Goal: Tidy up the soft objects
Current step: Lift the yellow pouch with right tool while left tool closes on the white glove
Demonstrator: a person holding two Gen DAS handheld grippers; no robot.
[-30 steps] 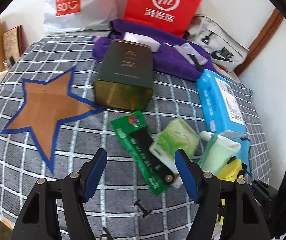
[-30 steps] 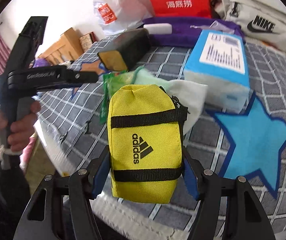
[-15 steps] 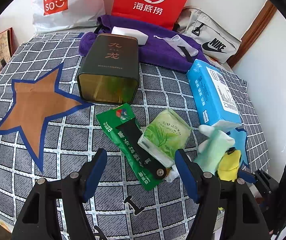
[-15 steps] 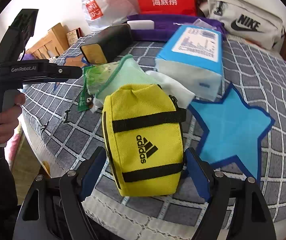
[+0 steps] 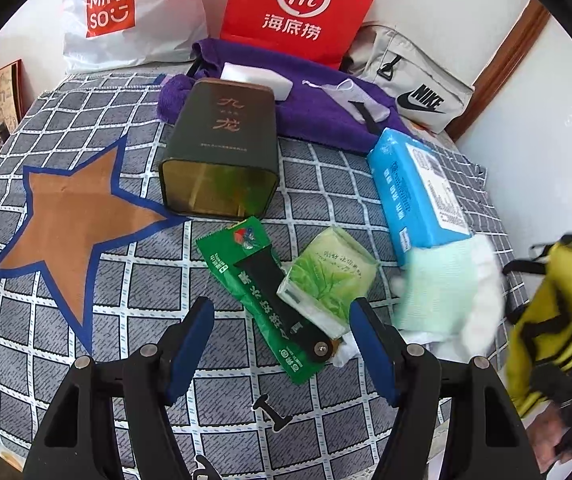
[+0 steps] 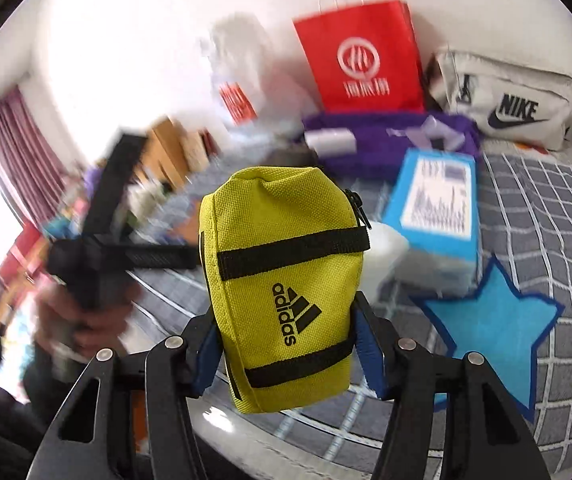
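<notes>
Your right gripper [image 6: 286,350] has just closed on the pouch [image 6: 286,280], lifted; left gripper [image 5: 281,344] open, empty. Next, carry it to a sorting spot ahead.

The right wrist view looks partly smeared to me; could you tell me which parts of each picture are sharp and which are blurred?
Right wrist view: the yellow pouch in the right gripper is sharp, the room behind streaked. Left wrist view: the bed and dark tin are crisp; only the pouch and pale green cloth at the right edge smear.

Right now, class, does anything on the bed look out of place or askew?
Yes. The dark green tin lies tipped on its side, its open mouth facing the green packets. It is the one rigid item among soft things.
</notes>
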